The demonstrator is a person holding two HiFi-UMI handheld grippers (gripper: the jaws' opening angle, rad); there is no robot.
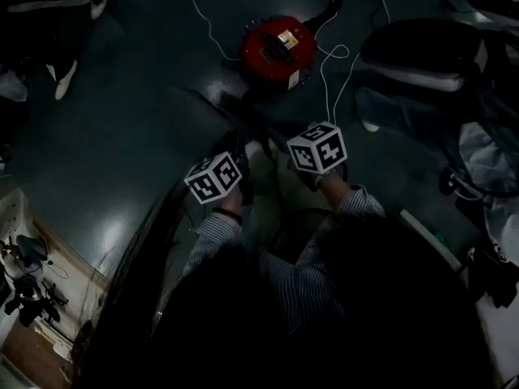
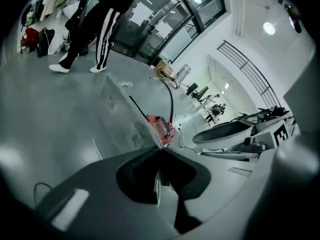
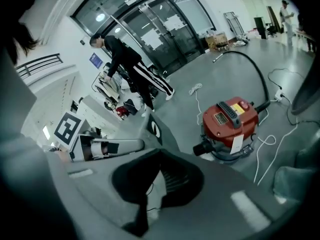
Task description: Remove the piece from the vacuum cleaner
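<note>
A red vacuum cleaner (image 1: 278, 45) is shown standing on a grey floor (image 1: 122, 136), with a black hose (image 3: 250, 64) and a white cable (image 1: 328, 71) beside it. The left gripper (image 2: 160, 149) and right gripper (image 3: 160, 151) are held side by side, well short of the vacuum cleaner. Both pairs of jaws are closed tip to tip, empty. The vacuum cleaner is left untouched.

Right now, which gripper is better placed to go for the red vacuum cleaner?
Probably the right gripper: its view shows the vacuum cleaner whole and unblocked. From the left gripper, a grey panel hides most of it.
</note>
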